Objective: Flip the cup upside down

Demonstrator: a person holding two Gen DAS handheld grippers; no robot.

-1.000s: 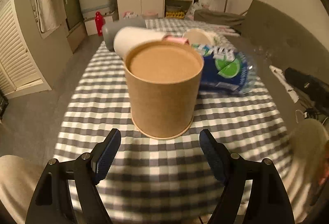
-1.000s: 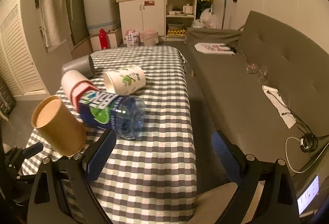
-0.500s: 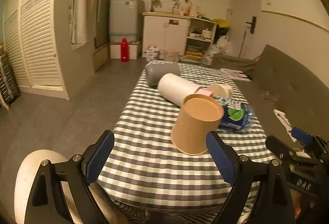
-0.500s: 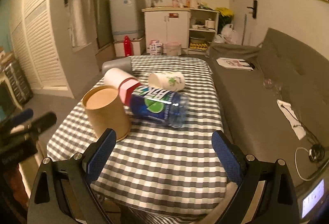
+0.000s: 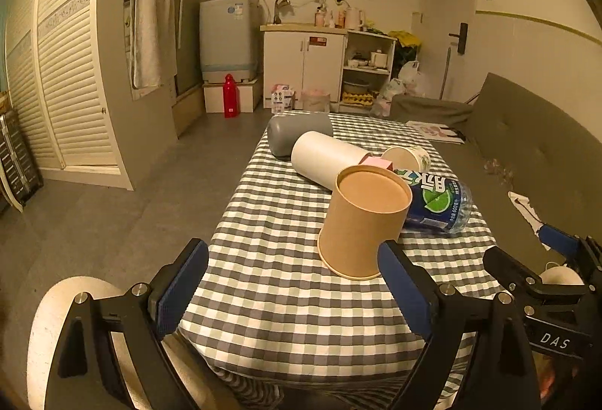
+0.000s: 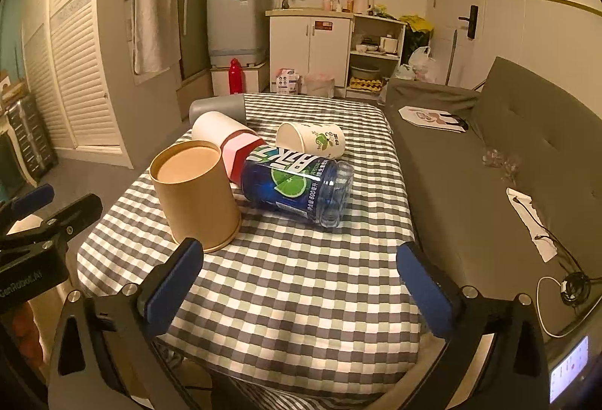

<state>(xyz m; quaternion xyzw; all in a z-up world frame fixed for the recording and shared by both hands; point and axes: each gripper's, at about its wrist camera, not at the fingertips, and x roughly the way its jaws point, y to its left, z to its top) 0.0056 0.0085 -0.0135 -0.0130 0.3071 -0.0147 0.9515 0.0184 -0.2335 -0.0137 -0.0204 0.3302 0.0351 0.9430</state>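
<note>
The brown paper cup [image 5: 363, 222] stands on the checked worktop [image 5: 286, 301] with its wide rim down and its flat bottom up. That looks like a cup that is already flipped, so the job seems to be done. It sits near the front edge of the worktop, where both grippers can easily get to it.

Just behind the cup lies a blue plastic bottle [image 6: 297, 186] on its side. It is very close to the cup; whether they touch cannot be told. Next to the bottle lies a white tube with a pink band [image 6: 225, 135], also on its side. Behind that is a grey tube [image 5: 299, 133]. A small white paper cup with a green picture [image 6: 312, 139] lies on its side too. So there are two paper cups, one bottle and two tubes.

The left gripper [image 5: 293, 282] is wide open and holds nothing. The brown cup shows between its blue pads [image 5: 180, 291], a bit farther away and nearer the right pad, and it does not touch them. The right gripper [image 6: 301, 282] is wide open too and holds nothing, with bare checked cloth ahead of it. Both hang back near the front edge, likely because the cup stands well by itself.

A grey sofa [image 6: 526, 154] runs along the right side of the worktop.
</note>
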